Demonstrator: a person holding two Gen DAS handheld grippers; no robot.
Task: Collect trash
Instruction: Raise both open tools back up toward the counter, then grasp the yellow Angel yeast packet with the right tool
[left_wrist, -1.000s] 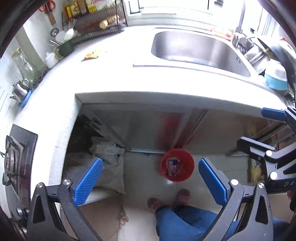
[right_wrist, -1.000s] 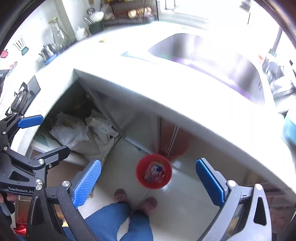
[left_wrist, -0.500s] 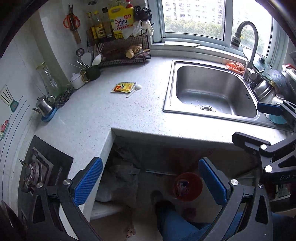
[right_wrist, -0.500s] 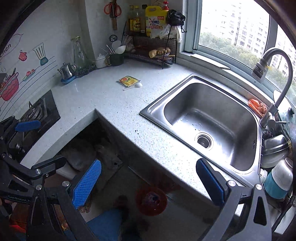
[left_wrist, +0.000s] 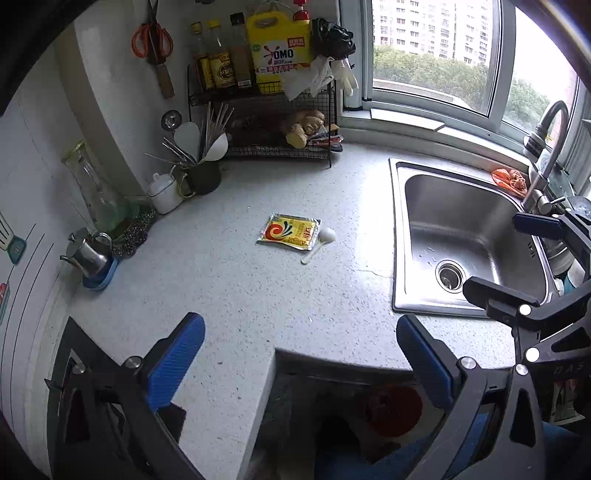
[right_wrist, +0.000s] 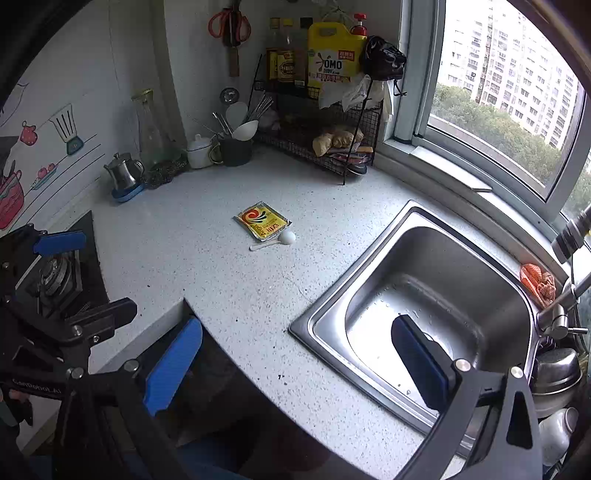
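Trash is lying out on the speckled bench (left_wrist: 229, 295): a flat yellow sachet (left_wrist: 289, 231) with a red swirl, and a small white plastic spoon (left_wrist: 320, 240) touching its edge on the sink side. Both are sitting in the open middle of the bench, well apart from either gripper. The left gripper (left_wrist: 300, 363) is hovering over the near edge of the bench with its blue pads spread wide and nothing between them. The right gripper (right_wrist: 295, 365) is likewise gaping and holding nothing, one pad hanging over the bench edge and the other over the steel sink (right_wrist: 436, 306). From the left wrist view the right gripper is showing at the right, above the sink; from the right wrist view the left gripper is showing at the left, over the gas hob (right_wrist: 55, 277). A red bin (left_wrist: 393, 410) is standing on the floor below the bench, dim in shadow, beside the person's blue trouser leg (left_wrist: 369, 461). A wire rack (left_wrist: 269, 122) with bottles and a yellow detergent jug (left_wrist: 279, 46) is occupying the far corner.
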